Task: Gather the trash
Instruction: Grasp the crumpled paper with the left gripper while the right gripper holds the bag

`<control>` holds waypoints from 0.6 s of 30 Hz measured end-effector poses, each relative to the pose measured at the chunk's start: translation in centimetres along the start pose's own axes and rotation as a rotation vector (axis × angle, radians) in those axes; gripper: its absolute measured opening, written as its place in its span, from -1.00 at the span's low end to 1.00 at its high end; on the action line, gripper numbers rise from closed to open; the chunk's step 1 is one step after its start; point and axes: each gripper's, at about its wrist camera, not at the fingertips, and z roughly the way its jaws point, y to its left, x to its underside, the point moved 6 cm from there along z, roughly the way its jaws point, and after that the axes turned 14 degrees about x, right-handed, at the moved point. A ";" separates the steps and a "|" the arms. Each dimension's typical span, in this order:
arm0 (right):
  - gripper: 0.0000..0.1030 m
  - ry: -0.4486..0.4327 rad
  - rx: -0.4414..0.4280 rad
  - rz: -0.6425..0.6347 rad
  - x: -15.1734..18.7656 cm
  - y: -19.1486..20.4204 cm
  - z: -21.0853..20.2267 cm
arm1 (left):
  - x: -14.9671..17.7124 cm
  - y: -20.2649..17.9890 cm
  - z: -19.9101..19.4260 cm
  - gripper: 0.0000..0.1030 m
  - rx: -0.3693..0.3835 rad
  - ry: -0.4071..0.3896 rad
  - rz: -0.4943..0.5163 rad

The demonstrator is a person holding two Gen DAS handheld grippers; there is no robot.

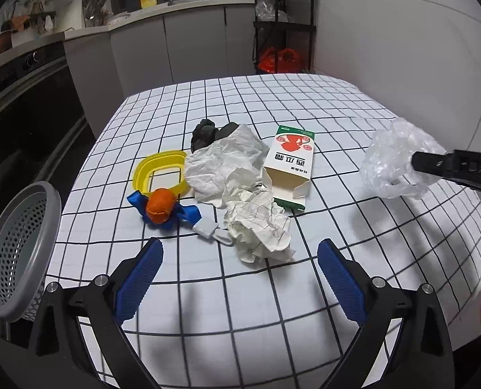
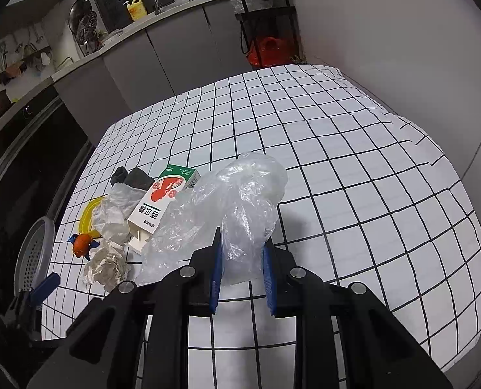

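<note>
A crumpled clear plastic bag point(image 2: 227, 214) is clamped by the right gripper point(image 2: 240, 278), right of the carton point(image 1: 289, 165); the left gripper point(image 1: 240, 278) is spread wide, empty, before the crumpled paper point(image 1: 260, 227).

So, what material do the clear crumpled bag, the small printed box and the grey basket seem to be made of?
Clear crumpled bag: thin plastic film, glossy; you see through it and its creases shine.
Small printed box: likely thin cardboard with a smooth printed face; the open flaps have flat folded edges.
Grey basket: probably moulded plastic, matte; even round holes and a smooth rim.
</note>
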 end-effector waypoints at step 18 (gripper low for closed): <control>-0.59 -0.002 -0.055 -0.013 -0.3 0.5 -0.9 | -0.5 -0.5 2.7 -0.30 -0.043 0.030 -0.052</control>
